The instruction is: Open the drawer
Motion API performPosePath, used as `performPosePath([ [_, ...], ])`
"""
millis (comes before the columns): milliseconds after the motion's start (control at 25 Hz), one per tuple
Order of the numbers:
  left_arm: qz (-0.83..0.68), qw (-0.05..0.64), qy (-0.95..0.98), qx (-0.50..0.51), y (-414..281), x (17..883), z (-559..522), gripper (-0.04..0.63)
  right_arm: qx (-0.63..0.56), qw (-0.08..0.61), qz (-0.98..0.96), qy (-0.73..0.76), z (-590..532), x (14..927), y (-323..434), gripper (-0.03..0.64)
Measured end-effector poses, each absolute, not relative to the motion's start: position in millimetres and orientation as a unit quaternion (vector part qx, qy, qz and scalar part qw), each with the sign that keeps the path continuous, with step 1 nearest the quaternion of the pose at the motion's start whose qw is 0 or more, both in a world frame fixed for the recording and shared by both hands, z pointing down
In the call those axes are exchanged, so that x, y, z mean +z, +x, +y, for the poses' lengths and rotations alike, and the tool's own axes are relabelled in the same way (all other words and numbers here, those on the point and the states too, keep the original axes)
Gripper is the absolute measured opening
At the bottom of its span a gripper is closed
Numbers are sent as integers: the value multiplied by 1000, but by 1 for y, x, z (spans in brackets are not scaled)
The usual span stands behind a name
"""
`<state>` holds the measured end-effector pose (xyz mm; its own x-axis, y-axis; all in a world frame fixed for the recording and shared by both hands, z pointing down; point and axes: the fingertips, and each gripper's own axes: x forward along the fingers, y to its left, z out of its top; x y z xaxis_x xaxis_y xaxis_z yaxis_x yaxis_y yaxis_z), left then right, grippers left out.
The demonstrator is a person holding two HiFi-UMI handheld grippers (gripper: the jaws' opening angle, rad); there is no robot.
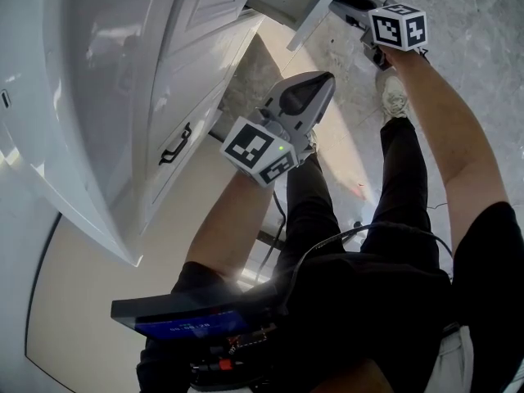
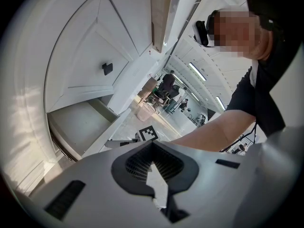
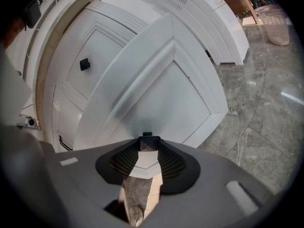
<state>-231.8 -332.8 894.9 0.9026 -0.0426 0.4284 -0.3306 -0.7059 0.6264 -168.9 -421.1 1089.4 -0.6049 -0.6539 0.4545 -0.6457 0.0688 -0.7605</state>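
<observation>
A white cabinet (image 1: 98, 97) fills the left. Its lower drawer, the one with a black bar handle (image 1: 176, 146), is shut. The left gripper (image 2: 152, 145) hangs mid-scene, jaws closed on nothing. At the far right, the task's drawer (image 2: 78, 125) stands pulled well out, and its inside looks bare. The right gripper (image 3: 147, 142) pinches the small black knob (image 3: 147, 135) on the drawer's front, jaws narrow. The opening seems largely done, with at most a little more pull left.

I find my right gripper (image 3: 147, 144) with its jaws drawn in on the small dark knob (image 3: 147, 135) of the white drawer front (image 3: 161, 89) (panelled, standing at a tilt). Another dark knob (image 3: 84, 64) sits on the white panel (image 3: 102, 51) behind it. Grey marbled floor (image 3: 266, 108) lies to the right.
</observation>
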Motion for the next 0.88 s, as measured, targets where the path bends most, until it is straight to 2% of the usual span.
performPosePath([
  [880, -89, 362, 907, 196, -224, 886, -311, -9, -519, 2, 725, -453, -388, 1087, -154, 126],
])
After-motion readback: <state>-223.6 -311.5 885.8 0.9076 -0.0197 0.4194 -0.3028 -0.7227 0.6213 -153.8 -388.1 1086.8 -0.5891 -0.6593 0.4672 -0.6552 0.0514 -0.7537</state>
